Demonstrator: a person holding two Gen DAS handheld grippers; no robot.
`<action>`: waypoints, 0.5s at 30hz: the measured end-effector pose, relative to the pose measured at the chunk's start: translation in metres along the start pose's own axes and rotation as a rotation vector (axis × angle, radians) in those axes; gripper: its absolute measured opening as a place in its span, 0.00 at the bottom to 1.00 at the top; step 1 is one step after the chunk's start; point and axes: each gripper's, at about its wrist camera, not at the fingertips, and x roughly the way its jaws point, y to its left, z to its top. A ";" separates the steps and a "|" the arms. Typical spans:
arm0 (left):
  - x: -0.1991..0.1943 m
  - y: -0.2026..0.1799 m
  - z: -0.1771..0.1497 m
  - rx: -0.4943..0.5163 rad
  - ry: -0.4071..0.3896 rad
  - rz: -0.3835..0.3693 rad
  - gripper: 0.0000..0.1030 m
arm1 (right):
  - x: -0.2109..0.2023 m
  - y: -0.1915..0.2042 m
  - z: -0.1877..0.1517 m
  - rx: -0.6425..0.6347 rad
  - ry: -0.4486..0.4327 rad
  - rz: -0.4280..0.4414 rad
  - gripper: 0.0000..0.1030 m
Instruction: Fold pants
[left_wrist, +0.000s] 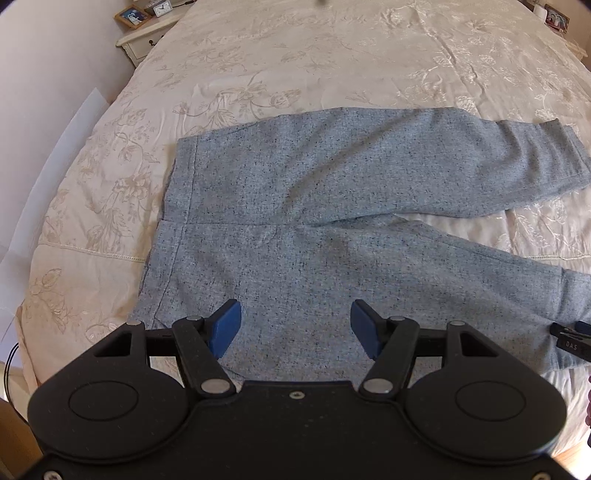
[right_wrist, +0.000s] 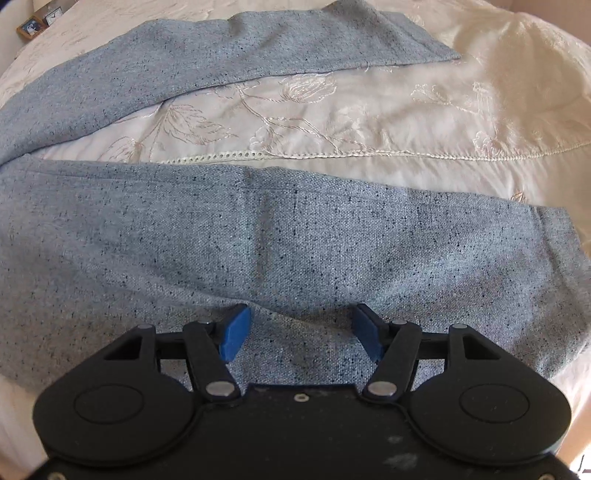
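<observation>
Pants (left_wrist: 332, 206): grey-blue speckled fabric, lying flat on a cream bedspread (left_wrist: 314, 66) with embroidered flowers; waistband to the left in the left wrist view, two legs running to the right and splayed apart, a wedge of bedspread showing between them. Left gripper (left_wrist: 295, 328): blue fingers spread wide, nothing between them, positioned over the near edge of the seat area close to the waistband; cannot tell whether the tips touch the cloth. Right gripper (right_wrist: 302, 332): fingers likewise spread apart, empty, over the near leg (right_wrist: 258, 236) partway along it, hem to its right; the far leg (right_wrist: 221, 48) lies beyond the strip of bedspread. The right gripper's tip also shows at the right edge of the left wrist view. A nightstand (left_wrist: 146, 38) with a framed picture (left_wrist: 131, 16) and small clock (left_wrist: 161, 8) stands at the far left of the bed.
</observation>
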 end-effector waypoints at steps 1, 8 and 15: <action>0.006 0.004 0.001 -0.003 -0.007 -0.005 0.65 | -0.004 0.003 -0.003 -0.008 -0.007 -0.023 0.64; 0.070 0.011 -0.005 0.122 0.011 -0.027 0.65 | 0.002 0.000 0.002 0.087 0.092 0.016 0.66; 0.148 0.015 -0.044 0.201 0.220 -0.040 0.63 | 0.009 0.020 -0.010 -0.018 0.198 0.033 0.66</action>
